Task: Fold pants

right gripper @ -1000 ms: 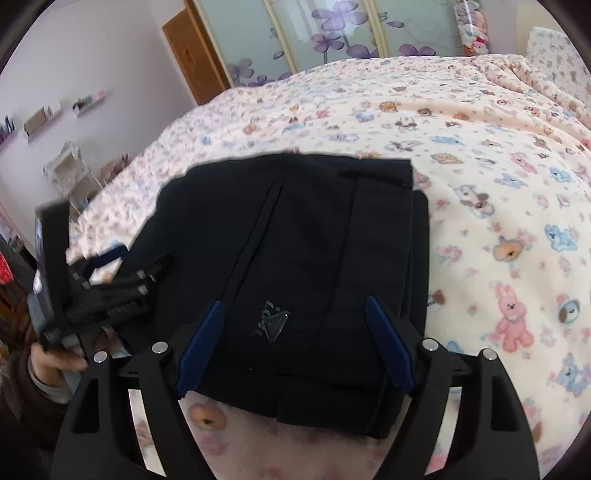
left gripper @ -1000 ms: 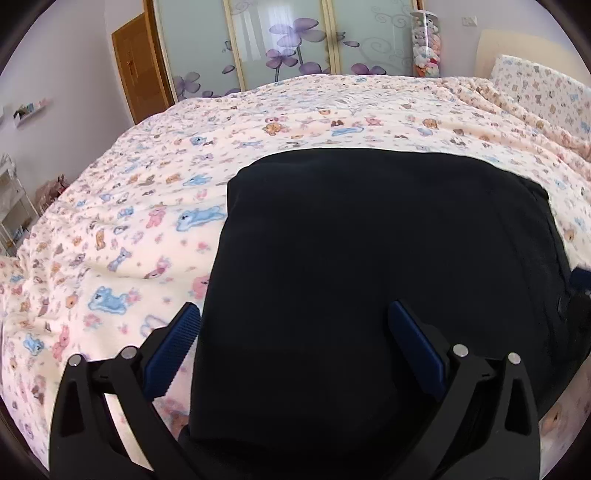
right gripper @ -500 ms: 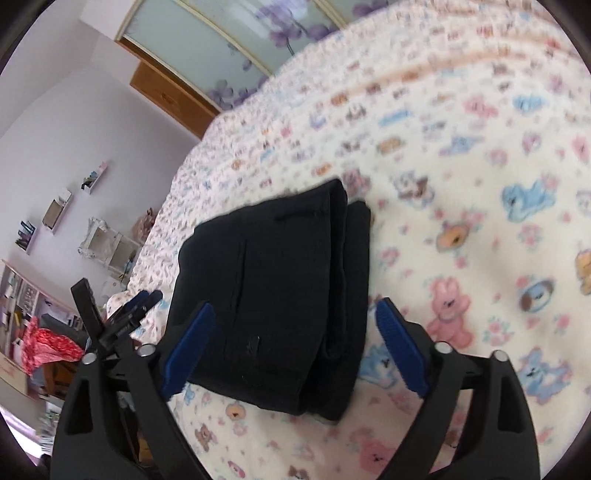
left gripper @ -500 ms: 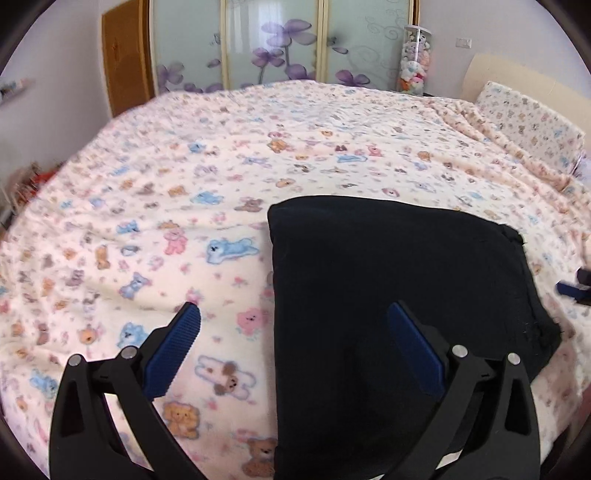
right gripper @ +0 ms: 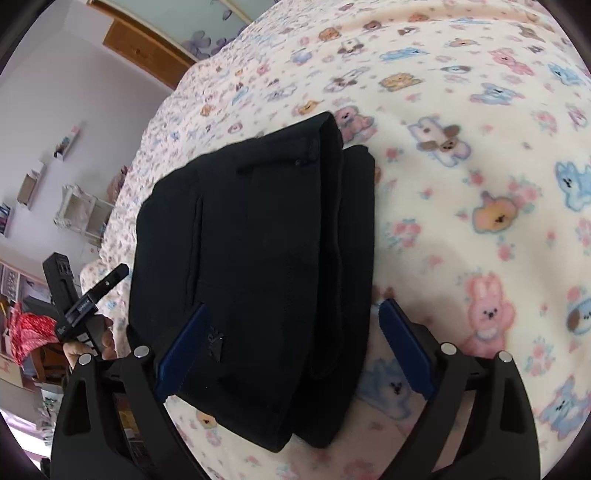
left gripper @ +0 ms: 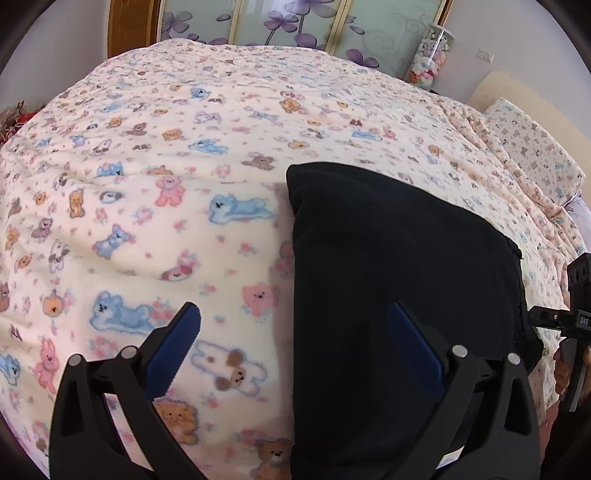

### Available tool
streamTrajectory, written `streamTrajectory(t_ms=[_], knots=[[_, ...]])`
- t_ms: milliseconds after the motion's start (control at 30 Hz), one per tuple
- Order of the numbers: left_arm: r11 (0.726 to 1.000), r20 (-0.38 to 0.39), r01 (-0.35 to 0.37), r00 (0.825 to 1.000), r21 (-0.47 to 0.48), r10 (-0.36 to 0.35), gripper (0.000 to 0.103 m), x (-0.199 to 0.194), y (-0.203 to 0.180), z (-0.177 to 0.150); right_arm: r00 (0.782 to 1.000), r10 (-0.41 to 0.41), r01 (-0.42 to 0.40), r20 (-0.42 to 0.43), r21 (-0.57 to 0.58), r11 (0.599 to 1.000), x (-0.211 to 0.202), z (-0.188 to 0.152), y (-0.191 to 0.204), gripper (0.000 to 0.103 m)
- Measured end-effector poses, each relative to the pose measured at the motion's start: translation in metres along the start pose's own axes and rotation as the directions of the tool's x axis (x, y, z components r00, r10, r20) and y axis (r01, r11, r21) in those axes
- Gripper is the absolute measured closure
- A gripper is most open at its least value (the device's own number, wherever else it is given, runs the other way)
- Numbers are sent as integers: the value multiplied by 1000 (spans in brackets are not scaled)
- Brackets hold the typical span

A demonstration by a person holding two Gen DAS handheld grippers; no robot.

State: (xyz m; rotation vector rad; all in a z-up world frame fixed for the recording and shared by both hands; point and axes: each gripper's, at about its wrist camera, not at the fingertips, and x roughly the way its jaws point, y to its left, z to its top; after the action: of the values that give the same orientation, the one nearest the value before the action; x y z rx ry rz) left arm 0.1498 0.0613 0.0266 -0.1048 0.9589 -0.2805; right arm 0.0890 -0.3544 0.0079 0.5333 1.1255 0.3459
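Observation:
The black pants (left gripper: pixel 399 280) lie folded into a compact stack on the bed, also in the right wrist view (right gripper: pixel 258 266), with layered edges on their right side. My left gripper (left gripper: pixel 295 343) is open and empty, hovering above the stack's left edge. My right gripper (right gripper: pixel 291 339) is open and empty, above the stack's near end. The left gripper shows at the left edge of the right wrist view (right gripper: pixel 85 302); the right gripper shows at the right edge of the left wrist view (left gripper: pixel 569 314).
A cream blanket with cartoon animals (left gripper: pixel 166 184) covers the bed. A pillow (left gripper: pixel 532 147) lies at the far right. Sliding wardrobe doors (left gripper: pixel 295 22) stand behind the bed. Shelves and clutter (right gripper: pixel 33 221) line the wall at left.
Both grippers have pulled back and up from the pants. The left gripper has shifted left so the stack now sits under its right finger. The right view has tilted and risen.

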Motion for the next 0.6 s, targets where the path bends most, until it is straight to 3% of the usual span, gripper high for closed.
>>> streamTrajectory(t_ms=[167, 433, 600], knots=[[1000, -25, -20, 999, 12, 20, 2, 7, -2, -2, 999, -22, 22, -24, -17, 1000, 8, -1, 3, 8], [997, -94, 49, 994, -59, -54, 2, 19, 5, -3, 999, -26, 24, -47, -46, 999, 21, 0, 9, 4], [996, -108, 46, 993, -73, -54, 2, 22, 6, -2, 991, 130, -130, -20, -23, 991, 9, 2, 9, 5]])
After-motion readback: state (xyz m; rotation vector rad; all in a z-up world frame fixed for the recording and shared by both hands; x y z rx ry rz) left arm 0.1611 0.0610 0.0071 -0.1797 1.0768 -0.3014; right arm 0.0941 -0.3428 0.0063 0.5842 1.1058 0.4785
